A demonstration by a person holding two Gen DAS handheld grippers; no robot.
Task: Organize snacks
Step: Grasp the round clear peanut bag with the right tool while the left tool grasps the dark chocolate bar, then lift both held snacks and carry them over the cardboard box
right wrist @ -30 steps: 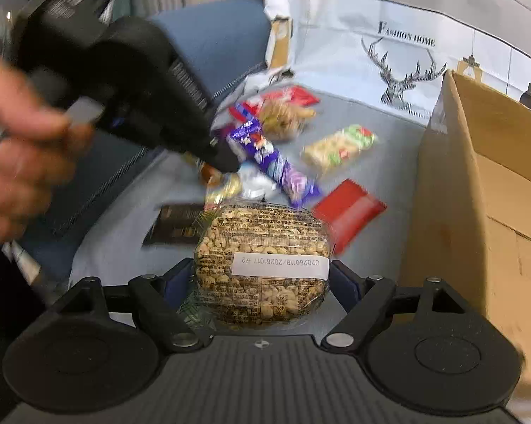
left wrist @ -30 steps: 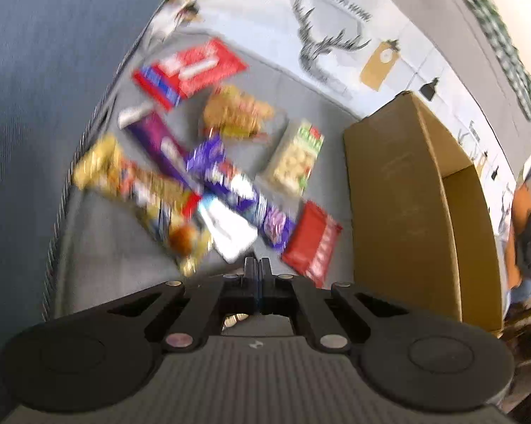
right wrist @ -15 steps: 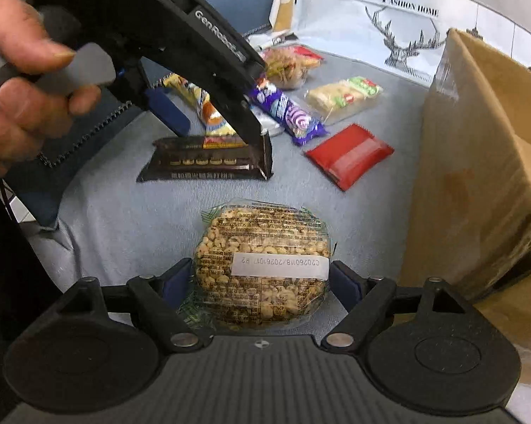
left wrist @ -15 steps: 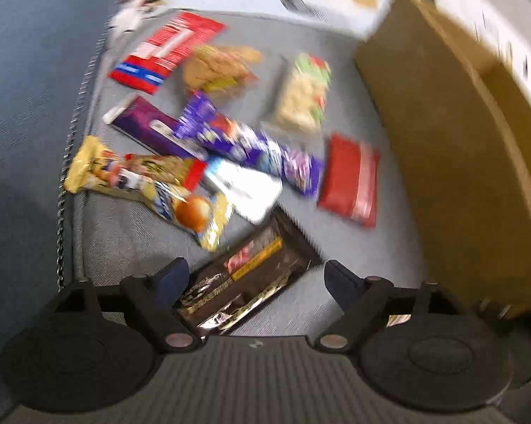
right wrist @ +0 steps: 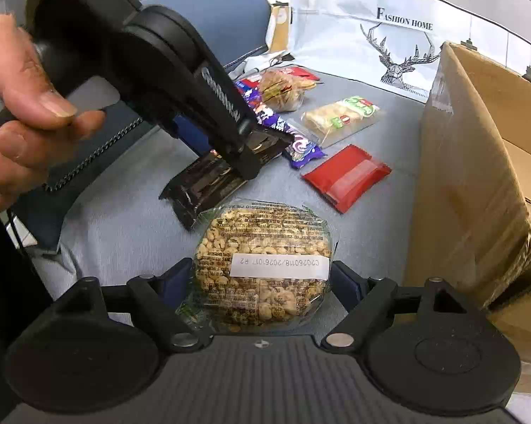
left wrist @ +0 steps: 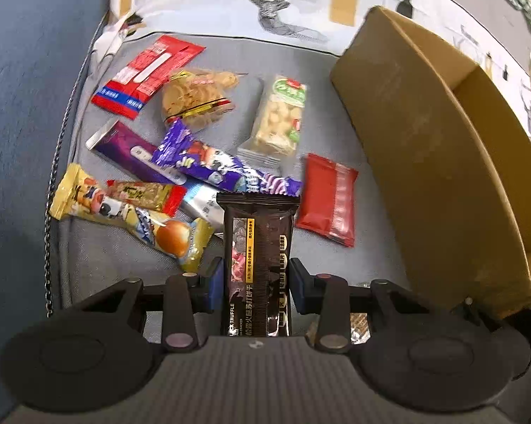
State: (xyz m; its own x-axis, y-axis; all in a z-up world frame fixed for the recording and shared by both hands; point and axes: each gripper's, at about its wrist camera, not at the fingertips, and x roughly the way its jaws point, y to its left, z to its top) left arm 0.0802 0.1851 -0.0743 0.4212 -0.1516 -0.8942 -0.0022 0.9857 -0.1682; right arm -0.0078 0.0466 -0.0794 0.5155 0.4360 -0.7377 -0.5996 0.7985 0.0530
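Note:
My left gripper [left wrist: 256, 275] points down at a dark brown cracker pack [left wrist: 258, 247] lying lengthwise between its blue pads. The jaws are closing, with both pads against the pack's sides. In the right wrist view the left gripper [right wrist: 246, 162], held by a hand [right wrist: 21, 106], pinches that pack [right wrist: 201, 190] at an angle, its near end low over the grey cloth. My right gripper [right wrist: 261, 275] is shut on a round clear pack of puffed nuts [right wrist: 261, 240] with a white label. An open cardboard box [left wrist: 424, 141] stands to the right.
Loose snacks lie on the grey cloth: a red packet [left wrist: 327, 199], a purple wrapper [left wrist: 212, 166], a green-labelled clear pack [left wrist: 279, 116], a yellow wrapper [left wrist: 124, 212], a red-and-blue pack [left wrist: 145, 74]. Blue cushion lies left. The box wall [right wrist: 477, 176] is close on the right.
The left gripper went from shut to wide open, came over the dark cracker pack and closed onto it, rolling so the pack now sits lengthwise. The right gripper sank a little with its nut pack.

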